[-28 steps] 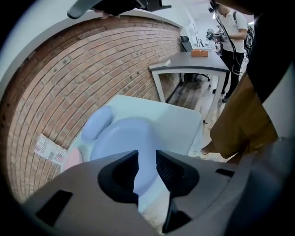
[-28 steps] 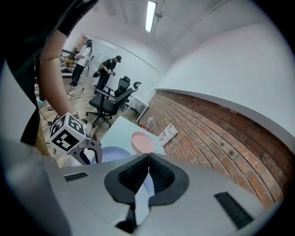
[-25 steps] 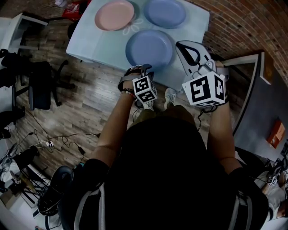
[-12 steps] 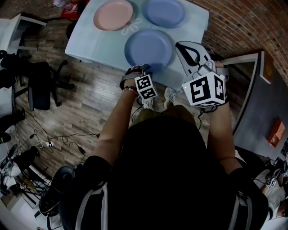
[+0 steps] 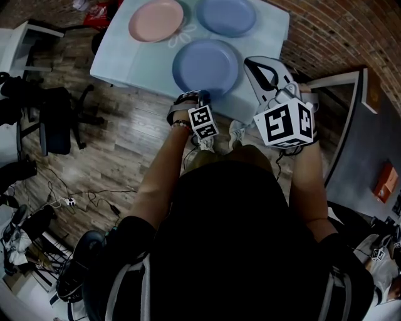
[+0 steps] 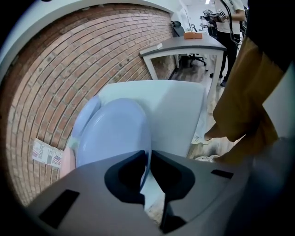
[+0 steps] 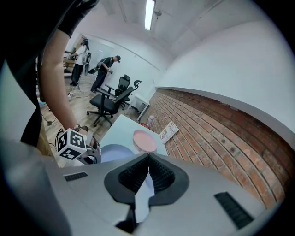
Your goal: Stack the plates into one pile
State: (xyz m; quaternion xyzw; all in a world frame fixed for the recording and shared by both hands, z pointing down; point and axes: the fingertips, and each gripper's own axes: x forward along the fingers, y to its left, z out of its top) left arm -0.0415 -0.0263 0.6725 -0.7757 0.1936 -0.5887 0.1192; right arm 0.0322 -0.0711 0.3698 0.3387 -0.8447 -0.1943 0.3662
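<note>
The left claw has just been closing. Now it is narrow and pinches the near rim of the near blue plate. At 3 o'clock from it, the right claw is closed tight, holds nothing, and hangs off the near edge of the table. The near blue plate lies flat by that edge. Farther back, the pink plate sits at 11 o'clock from it, and the far blue plate at 1 o'clock. None are stacked.
</note>
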